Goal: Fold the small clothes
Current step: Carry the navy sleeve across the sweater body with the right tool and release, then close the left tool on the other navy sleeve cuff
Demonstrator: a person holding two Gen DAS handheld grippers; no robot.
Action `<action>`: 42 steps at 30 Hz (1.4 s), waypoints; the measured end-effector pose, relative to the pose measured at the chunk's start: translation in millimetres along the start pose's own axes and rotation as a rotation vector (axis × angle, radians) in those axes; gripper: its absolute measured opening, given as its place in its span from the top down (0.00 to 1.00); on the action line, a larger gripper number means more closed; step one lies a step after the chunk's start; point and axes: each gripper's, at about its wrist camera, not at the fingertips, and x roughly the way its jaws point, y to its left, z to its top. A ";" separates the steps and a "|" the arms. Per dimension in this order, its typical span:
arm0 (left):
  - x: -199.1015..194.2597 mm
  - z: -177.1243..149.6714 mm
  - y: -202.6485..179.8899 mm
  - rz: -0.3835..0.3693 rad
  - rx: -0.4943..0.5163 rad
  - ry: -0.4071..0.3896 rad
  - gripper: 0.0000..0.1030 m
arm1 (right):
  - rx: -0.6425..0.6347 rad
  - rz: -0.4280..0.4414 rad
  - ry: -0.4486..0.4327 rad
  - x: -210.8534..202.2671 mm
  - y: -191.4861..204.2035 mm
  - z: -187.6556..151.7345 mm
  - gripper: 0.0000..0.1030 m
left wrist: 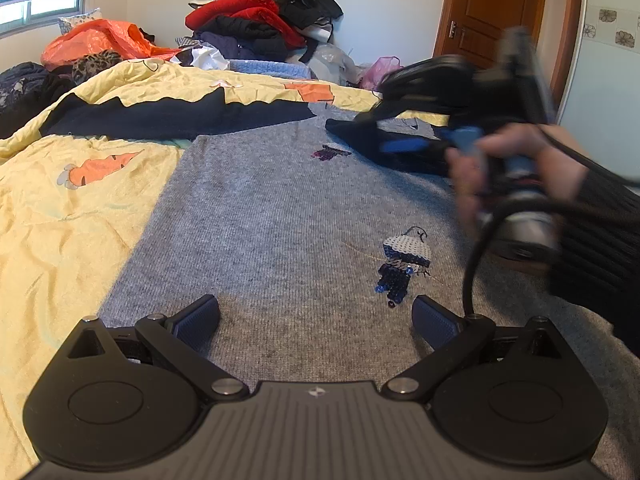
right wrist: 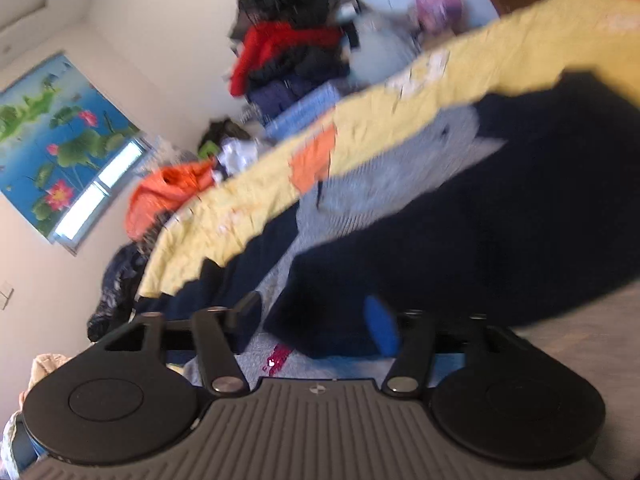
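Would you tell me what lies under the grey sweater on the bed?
The grey sweater lies on a yellow carrot-print quilt, which shows along its left and far edges. Whatever sits beneath its middle is covered.

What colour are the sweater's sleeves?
Dark navy sleeves, on a grey body; clearest in left wrist view.

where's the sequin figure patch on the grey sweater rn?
Left wrist view: the sequin figure patch sits on the grey sweater, lower right of centre, just ahead of the open left gripper near its right fingertip.
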 end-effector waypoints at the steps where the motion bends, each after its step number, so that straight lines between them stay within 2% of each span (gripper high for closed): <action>1: -0.5 -0.2 -0.2 0.000 0.000 0.000 0.00 | 0.001 0.004 -0.019 -13.3 -7.5 -0.1 0.32; 4: 0.4 -0.2 -1.3 0.005 0.008 0.004 0.00 | 0.018 -0.016 -0.069 -60.0 -27.6 -13.3 0.32; 7: 2.7 0.6 -4.9 0.018 0.035 0.017 0.00 | -0.013 -0.118 -0.136 -92.9 -43.4 -31.1 0.31; 9: 5.2 1.7 -9.9 0.035 0.074 0.037 0.00 | -0.017 -0.165 -0.148 -101.2 -53.9 -39.9 0.30; 11: 7.4 2.3 -14.4 0.050 0.119 0.058 0.00 | 0.038 -0.138 -0.157 -105.9 -64.0 -44.0 0.30; 12: 7.1 3.6 -14.7 0.048 0.129 0.068 0.00 | 0.055 -0.123 -0.174 -108.1 -66.1 -44.4 0.25; 14: 3.9 9.0 -11.5 0.037 0.114 0.083 0.00 | 0.072 -0.120 -0.193 -109.2 -70.4 -47.4 0.24; 16: -1.5 23.7 -9.3 0.023 0.100 0.060 0.00 | 0.074 -0.106 -0.197 -109.4 -72.5 -48.3 0.23; 18: -6.2 48.7 -8.5 -0.010 0.078 0.006 0.00 | 0.080 -0.094 -0.200 -109.7 -74.1 -47.9 0.22; 20: -0.6 77.4 -7.0 -0.074 0.023 -0.027 0.00 | 0.078 -0.082 -0.201 -108.7 -73.3 -47.4 0.21; 22: 18.9 101.8 2.1 -0.192 -0.090 -0.017 0.00 | 0.073 -0.076 -0.201 -108.7 -72.6 -46.9 0.19; 24: 46.5 115.9 11.8 -0.253 -0.227 0.008 0.00 | 0.072 -0.068 -0.202 -109.1 -72.9 -46.5 0.18; 26: 80.7 124.2 16.7 -0.291 -0.335 0.078 0.00 | 0.073 -0.062 -0.203 -109.0 -73.4 -46.5 0.18; 28: 112.2 128.7 16.9 -0.301 -0.416 0.143 0.00 | 0.071 -0.058 -0.201 -108.7 -73.5 -46.3 0.17; 30: 134.1 130.2 16.4 -0.302 -0.462 0.163 0.00 | 0.066 -0.052 -0.198 -108.1 -73.2 -45.7 0.15; 32: 149.5 131.1 13.6 -0.271 -0.482 0.152 0.00 | 0.065 -0.046 -0.198 -107.5 -73.4 -45.4 0.15; 35: 161.4 137.1 6.0 -0.265 -0.468 0.116 0.01 | 0.065 -0.038 -0.201 -106.8 -74.2 -44.9 0.14; 36: 164.5 139.1 2.8 -0.266 -0.457 0.111 0.07 | 0.066 -0.034 -0.203 -106.6 -74.6 -44.8 0.13; 38: 171.7 143.3 -5.0 -0.248 -0.415 0.122 0.48 | 0.069 -0.030 -0.207 -106.4 -75.3 -45.3 0.13; 39: 177.4 144.9 -9.2 -0.225 -0.385 0.149 0.78 | 0.069 -0.029 -0.208 -106.4 -75.4 -45.3 0.13; 40: 180.6 147.1 -11.4 -0.199 -0.358 0.179 0.84 | 0.070 -0.027 -0.210 -106.3 -75.5 -45.5 0.13; 42: 181.8 148.6 -15.8 -0.181 -0.315 0.162 0.87 | 0.071 -0.025 -0.211 -106.1 -75.6 -45.6 0.12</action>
